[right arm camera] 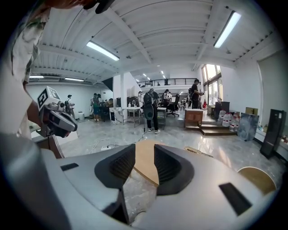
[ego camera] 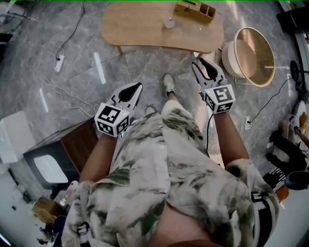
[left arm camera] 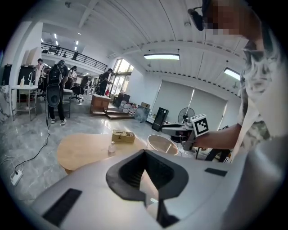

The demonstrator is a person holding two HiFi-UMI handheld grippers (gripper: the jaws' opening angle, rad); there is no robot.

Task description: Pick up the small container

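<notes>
The small container point(ego camera: 169, 22), a pale little bottle, stands on the oval wooden table point(ego camera: 140, 26) ahead of me, beside a wooden box point(ego camera: 195, 9). In the left gripper view the small container point(left arm camera: 111, 148) is far beyond the jaws. My left gripper point(ego camera: 135, 87) is held over the floor short of the table, its black fingers together with nothing in them. My right gripper point(ego camera: 199, 63) is nearer the table's front edge, jaws apart and empty. Between them, in the right gripper view, the table point(right arm camera: 145, 161) shows.
A round wooden tub point(ego camera: 251, 55) sits on the floor right of the table. A power strip point(ego camera: 59, 62) and cables lie on the grey floor at left. A dark cabinet point(ego camera: 63, 154) stands at my lower left. The person's shoe point(ego camera: 168, 84) is between the grippers.
</notes>
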